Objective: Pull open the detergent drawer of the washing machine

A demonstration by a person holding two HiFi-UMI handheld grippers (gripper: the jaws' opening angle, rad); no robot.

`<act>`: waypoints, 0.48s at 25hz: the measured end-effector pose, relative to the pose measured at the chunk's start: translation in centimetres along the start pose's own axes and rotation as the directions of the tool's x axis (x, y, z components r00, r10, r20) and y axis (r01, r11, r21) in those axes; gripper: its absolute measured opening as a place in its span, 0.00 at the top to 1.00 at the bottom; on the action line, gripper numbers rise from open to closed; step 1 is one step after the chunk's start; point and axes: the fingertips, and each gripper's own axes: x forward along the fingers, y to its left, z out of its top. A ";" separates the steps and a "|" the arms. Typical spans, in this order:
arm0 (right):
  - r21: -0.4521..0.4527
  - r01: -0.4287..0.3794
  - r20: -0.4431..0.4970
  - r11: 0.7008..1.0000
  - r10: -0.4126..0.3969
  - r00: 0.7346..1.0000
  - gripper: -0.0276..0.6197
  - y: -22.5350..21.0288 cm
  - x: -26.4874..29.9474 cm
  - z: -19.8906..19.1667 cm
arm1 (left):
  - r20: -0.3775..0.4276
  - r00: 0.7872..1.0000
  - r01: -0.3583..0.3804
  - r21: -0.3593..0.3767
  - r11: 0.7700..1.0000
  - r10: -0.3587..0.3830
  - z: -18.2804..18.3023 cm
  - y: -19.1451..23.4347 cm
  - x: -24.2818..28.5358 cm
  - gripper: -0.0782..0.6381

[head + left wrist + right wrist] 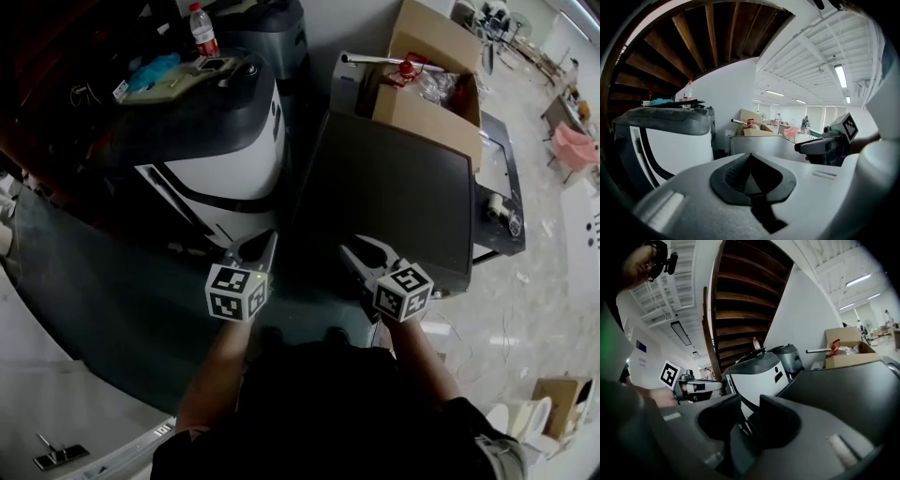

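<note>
A white machine with a dark grey top [220, 155] stands ahead to the left; it also appears in the left gripper view [670, 140] and the right gripper view [757, 376]. I cannot make out a detergent drawer on it. Beside it on the right is a dark grey flat-topped unit [394, 187]. My left gripper [266, 240] hovers just short of the white machine, its jaws shut with nothing between them [751, 161]. My right gripper [366, 249] is over the dark unit's near edge, jaws apart and empty [750, 401].
A water bottle [202, 28] and clutter lie on the white machine's top. An open cardboard box [436, 89] stands behind the dark unit. A dark glass table [103, 291] runs under my arms. A wooden staircase [740, 301] rises behind the machine.
</note>
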 end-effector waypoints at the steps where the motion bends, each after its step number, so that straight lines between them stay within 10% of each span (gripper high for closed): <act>1: 0.017 0.016 0.002 1.000 -0.016 1.000 0.76 0.3 0.6 -0.2 | 0.000 1.000 0.014 0.002 1.000 -0.014 0.1 0.8 0.1 0.88; 12: 0.005 0.196 -0.008 0.981 -0.196 0.981 0.72 3.9 3.8 -2.8 | -0.039 0.981 0.191 0.008 0.982 -0.191 -2.7 4.7 -0.6 0.88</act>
